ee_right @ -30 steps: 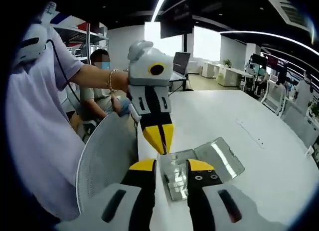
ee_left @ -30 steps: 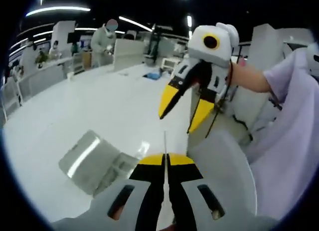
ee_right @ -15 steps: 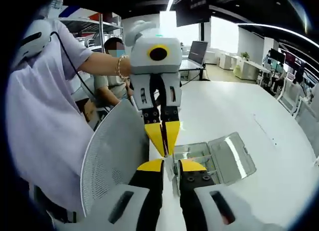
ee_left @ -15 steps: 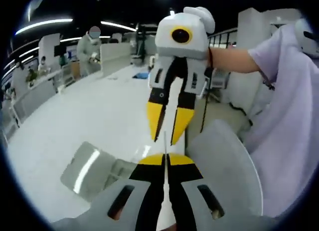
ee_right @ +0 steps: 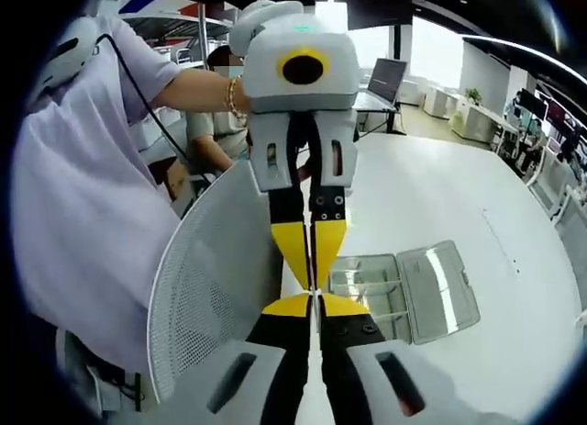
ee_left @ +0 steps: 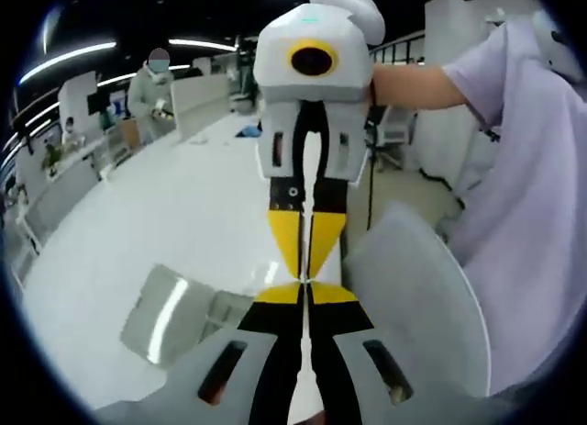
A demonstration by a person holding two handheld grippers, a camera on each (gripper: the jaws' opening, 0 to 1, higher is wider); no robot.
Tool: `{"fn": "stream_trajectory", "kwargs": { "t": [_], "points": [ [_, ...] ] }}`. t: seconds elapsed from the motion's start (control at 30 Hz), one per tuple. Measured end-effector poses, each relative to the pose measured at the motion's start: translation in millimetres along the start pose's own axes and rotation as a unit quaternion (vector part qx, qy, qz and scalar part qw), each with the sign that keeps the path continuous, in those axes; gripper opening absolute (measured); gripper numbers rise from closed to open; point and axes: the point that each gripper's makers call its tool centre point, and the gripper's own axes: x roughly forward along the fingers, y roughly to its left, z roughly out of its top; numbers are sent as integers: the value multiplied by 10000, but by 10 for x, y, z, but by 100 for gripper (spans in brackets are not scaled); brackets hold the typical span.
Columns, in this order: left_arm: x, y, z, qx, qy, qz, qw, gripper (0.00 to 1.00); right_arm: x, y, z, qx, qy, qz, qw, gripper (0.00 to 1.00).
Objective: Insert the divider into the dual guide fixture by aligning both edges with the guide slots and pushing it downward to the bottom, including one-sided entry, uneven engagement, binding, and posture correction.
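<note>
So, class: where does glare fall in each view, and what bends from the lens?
Left gripper view: a bright streak of glare on the clear lid; ceiling lights curve. Right gripper view: glare streaks the lid; the chair back bows.

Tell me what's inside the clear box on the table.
The box lies open with its lid flat. Thin clear partitions cross its tray; glare hides anything else. Both grippers cover its near corner.

You find no readable text, label, brand, number or sign on anything in either the left gripper view or the right gripper view.
</note>
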Motion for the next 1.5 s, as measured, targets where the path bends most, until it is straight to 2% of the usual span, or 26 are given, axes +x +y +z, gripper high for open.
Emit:
{"fn": "stream_trajectory", "kwargs": {
  "t": [0.17,0.3,0.47,0.8,0.93,1.2,1.5],
  "points": [
    [-12,15,-19,-56,-40,30,10000,0,10,6,0,29,71,-34,10000,0],
    [-42,40,-44,-388,-202,123,9990,1,38,8,17,104,128,-38,9999,0],
    [-114,45,-53,-531,-396,198,9976,6,73,8,52,145,192,-77,9997,0],
    [-240,65,-268,-707,-297,404,9962,17,143,-20,80,179,185,-176,9995,0],
    [-314,49,-297,-816,-292,497,9950,26,147,-41,68,220,148,-227,9994,0],
    [-449,-22,-349,-1046,-269,708,9916,33,154,-95,-29,300,150,-329,9989,0],
    [-695,-32,-421,-1266,-276,1031,9862,38,210,-175,-140,365,161,-395,9984,0]
  ]
}}
